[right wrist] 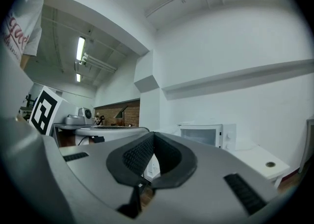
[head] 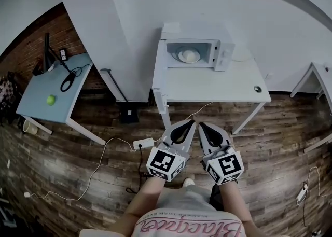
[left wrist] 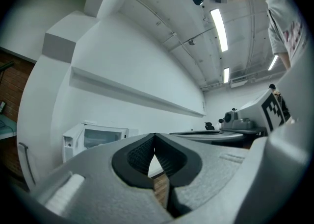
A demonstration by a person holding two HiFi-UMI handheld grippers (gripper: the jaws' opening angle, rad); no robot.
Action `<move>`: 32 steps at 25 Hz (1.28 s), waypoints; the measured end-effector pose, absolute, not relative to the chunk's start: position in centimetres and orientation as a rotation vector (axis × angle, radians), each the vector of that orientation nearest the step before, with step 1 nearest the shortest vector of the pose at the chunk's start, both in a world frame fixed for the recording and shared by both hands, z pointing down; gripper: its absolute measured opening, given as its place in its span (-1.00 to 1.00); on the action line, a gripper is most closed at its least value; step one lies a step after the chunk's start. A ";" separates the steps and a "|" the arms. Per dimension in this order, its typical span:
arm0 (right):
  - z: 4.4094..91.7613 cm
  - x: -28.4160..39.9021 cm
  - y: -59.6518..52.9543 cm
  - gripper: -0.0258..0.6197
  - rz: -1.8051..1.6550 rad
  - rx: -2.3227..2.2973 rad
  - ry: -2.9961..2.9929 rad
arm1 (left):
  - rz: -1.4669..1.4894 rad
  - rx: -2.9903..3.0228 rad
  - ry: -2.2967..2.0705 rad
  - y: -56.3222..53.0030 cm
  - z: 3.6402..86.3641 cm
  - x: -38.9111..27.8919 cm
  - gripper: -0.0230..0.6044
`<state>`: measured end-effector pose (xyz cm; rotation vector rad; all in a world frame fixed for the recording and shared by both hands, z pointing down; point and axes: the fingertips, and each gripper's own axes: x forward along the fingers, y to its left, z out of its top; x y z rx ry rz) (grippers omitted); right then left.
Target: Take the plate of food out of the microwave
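Holding two grippers side by side and level: left gripper (head: 191, 122), right gripper (head: 201, 125). Pressing both pairs of jaws fully together, gripping nothing. Pointing both at one white table (head: 207, 86) straight ahead, well apart from the tips. Facing one microwave (head: 179, 35) standing on that table, with one plate of food (head: 189, 55) sitting inside, well beyond both grippers. Showing one blue table (head: 41, 93) far off to the left gripper's left, bearing one green round thing (head: 51, 99).
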<state>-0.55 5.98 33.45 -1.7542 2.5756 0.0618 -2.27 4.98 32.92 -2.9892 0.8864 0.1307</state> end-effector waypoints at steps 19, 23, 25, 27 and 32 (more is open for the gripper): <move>34.2 3.0 4.0 -0.88 -0.008 -1.773 2.518 | 0.101 -2.980 0.978 2.2 34.8 -0.4 -0.91; 33.7 3.4 2.9 -0.88 0.024 -1.695 2.533 | 0.080 -2.952 0.997 0.6 34.9 0.2 -0.91; 33.4 3.3 2.1 -0.87 0.033 -1.653 2.542 | 0.077 -2.945 0.986 -0.2 35.0 0.8 -0.91; 33.5 3.2 1.2 -0.88 0.050 -1.655 2.585 | 0.054 -2.913 0.969 -1.1 35.2 1.5 -0.91; 33.7 4.1 -1.9 -0.88 0.184 -1.748 2.673 | 0.039 -2.921 0.942 -4.0 35.5 3.1 -0.91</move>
